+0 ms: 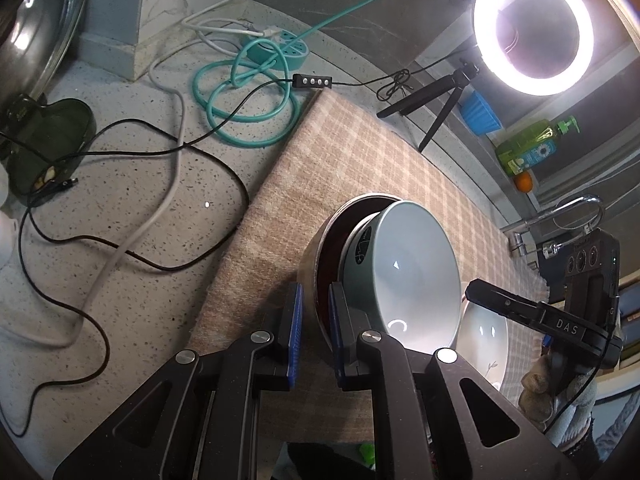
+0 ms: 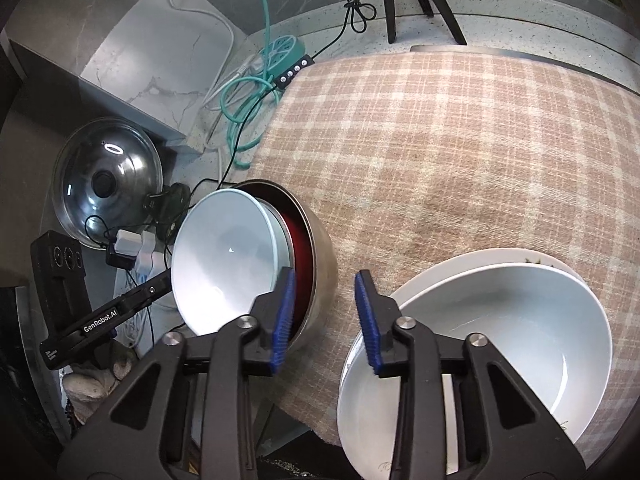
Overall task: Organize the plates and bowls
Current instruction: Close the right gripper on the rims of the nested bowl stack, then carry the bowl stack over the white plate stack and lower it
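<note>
My left gripper (image 1: 315, 320) is shut on the wall of a steel bowl with a red inside (image 1: 320, 256). A pale blue bowl (image 1: 416, 268) is nested in it, and both tilt over the plaid cloth (image 1: 340, 160). In the right wrist view the steel bowl (image 2: 320, 264) and the pale blue bowl (image 2: 224, 256) sit left of centre. My right gripper (image 2: 325, 312) stands open beside them, its left pad over the steel bowl's rim and its right pad outside; no pad visibly presses. At the lower right a white bowl (image 2: 500, 320) rests on a white plate (image 2: 440, 268).
Left of the cloth (image 2: 440, 140), the speckled counter holds black and white cables, a teal hose and a teal power strip (image 1: 276, 46). A glass lid (image 2: 108, 180) leans at the left. A ring light (image 1: 534, 26) on a tripod, a green bottle (image 1: 532, 144) and a tap (image 1: 576, 208) stand behind.
</note>
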Motion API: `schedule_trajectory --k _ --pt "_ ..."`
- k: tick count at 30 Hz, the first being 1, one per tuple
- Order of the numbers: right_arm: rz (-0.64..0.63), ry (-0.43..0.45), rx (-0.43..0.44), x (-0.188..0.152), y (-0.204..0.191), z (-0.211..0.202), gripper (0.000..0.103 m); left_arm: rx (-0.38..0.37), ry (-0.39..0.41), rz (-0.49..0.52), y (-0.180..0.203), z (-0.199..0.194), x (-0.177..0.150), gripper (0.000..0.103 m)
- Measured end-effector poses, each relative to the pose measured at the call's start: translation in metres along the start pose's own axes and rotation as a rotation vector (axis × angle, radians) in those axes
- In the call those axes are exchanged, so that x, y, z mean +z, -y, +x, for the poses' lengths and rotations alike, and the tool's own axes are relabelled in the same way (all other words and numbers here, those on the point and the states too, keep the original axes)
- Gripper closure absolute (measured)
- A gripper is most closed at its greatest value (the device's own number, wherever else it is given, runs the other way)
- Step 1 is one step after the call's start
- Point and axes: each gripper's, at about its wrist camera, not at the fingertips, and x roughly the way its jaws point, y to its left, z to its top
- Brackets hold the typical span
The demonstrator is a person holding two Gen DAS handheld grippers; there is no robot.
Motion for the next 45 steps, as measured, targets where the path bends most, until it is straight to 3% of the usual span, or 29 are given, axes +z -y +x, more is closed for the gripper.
schedule_trajectory --k 7,16,36,45 --pt "0.003 -0.022 0.005 -0.001 0.001 0.01 0.085 0.007 -0.011 0.001 -0.002 0.006 0.0 0.092" --pt "0.008 -0.039 0.02 0.0 0.0 0.022 0.091 0.001 -0.027 0.009 -0.002 0.016 0.002 0.093" --pt "-0.021 -0.031 -0.011 0.001 -0.005 0.022 0.092 0.031 -0.027 0.056 0.006 0.017 0.003 0.093" --pt "-0.015 -0.011 -0.017 -0.002 -0.005 0.004 0.092 0.022 -0.011 0.076 0.018 0.007 0.002 0.093"
